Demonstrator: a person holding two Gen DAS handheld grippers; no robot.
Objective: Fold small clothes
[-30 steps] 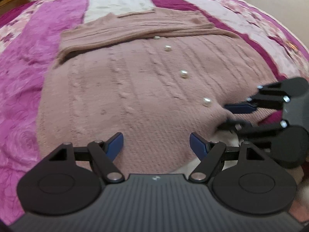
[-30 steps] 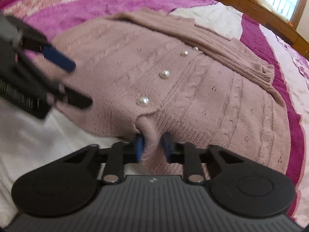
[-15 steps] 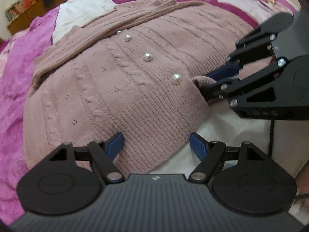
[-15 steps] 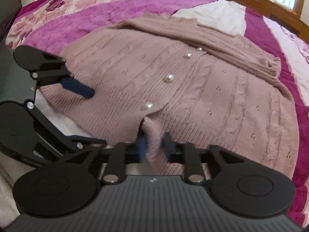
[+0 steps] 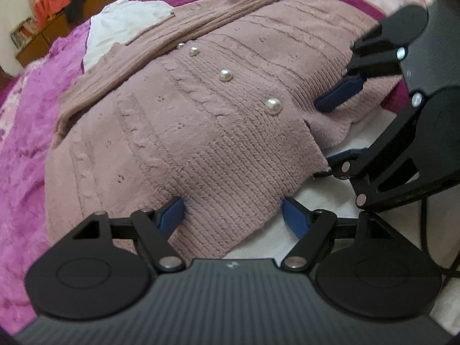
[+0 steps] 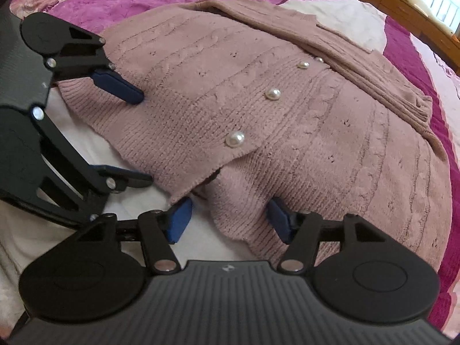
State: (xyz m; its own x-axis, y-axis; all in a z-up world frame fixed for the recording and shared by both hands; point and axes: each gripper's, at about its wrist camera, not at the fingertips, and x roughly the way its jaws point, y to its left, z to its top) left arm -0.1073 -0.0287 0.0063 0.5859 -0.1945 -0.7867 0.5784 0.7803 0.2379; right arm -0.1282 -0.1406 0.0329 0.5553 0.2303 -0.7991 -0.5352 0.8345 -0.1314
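Observation:
A dusty-pink knitted cardigan point(image 5: 178, 120) with pearl buttons point(image 5: 273, 105) lies flat on the bed, sleeves folded across its top; it also shows in the right wrist view point(image 6: 316, 132). My left gripper point(image 5: 233, 214) is open, its blue pads straddling the hem's left half. My right gripper point(image 6: 230, 217) is open, its pads astride the hem's right front corner, holding nothing. Each gripper shows in the other's view: the right gripper point(image 5: 336, 128) and the left gripper point(image 6: 141, 138) sit side by side at the hem.
The bed has a magenta and pink floral quilt point(image 5: 26, 132) with white fabric point(image 6: 74, 155) under the hem. A white cloth point(image 5: 123, 23) lies beyond the cardigan. Wooden furniture point(image 5: 57, 23) stands along the far wall.
My right gripper was shut on the hem near the bottom button; it has opened and let the fabric drop flat. My left gripper stayed open and shifted closer along the hem.

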